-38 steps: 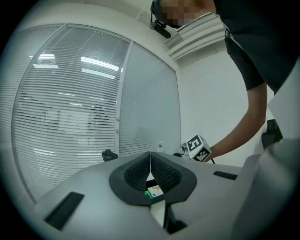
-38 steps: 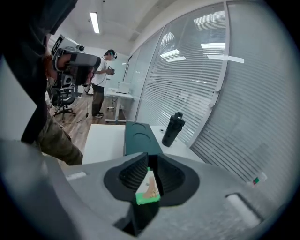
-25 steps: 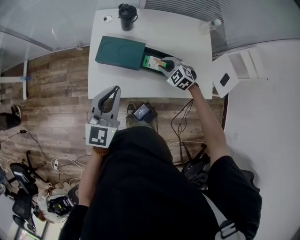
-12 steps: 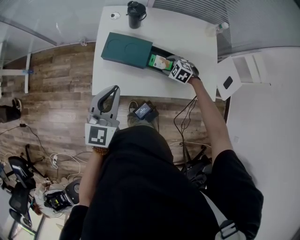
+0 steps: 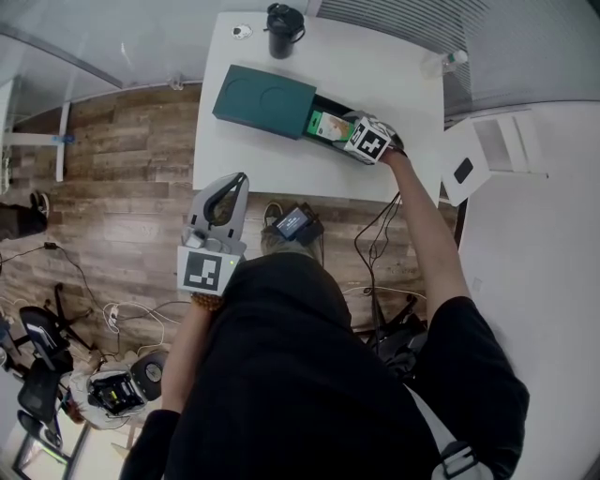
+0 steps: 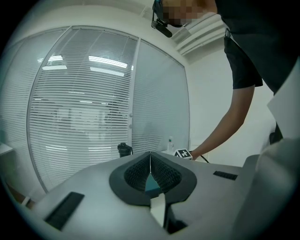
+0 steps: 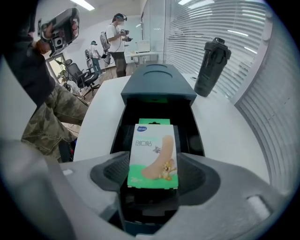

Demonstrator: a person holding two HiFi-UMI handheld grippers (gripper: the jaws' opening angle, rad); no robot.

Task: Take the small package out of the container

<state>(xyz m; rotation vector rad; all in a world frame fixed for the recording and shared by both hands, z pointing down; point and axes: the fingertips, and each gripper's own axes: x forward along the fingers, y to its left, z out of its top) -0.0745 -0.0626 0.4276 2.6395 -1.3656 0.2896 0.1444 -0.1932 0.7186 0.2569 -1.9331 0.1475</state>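
Hanging off the near-left edge of the desk, over the wood floor, left tool has its jaws pressed together with nothing between them. It points toward the desk, well apart from the container.

Container sits mid-desk: dark green sleeve on the left, black inner tray slid out to the right. Black cup stands upright at the far edge, beyond the sleeve, not touching it.

Small package, green and white with a cartoon print, is inside the slid-out tray, face up.

Right tool is angled steeply down over the tray's right end. Jaws are wide and have just been opening. The package sits between them, its left edge close to the left pad and a clear gap at the right pad, so there is no clamp on it.

Clear bottle stands at the far-right corner of the desk, well apart from the container.
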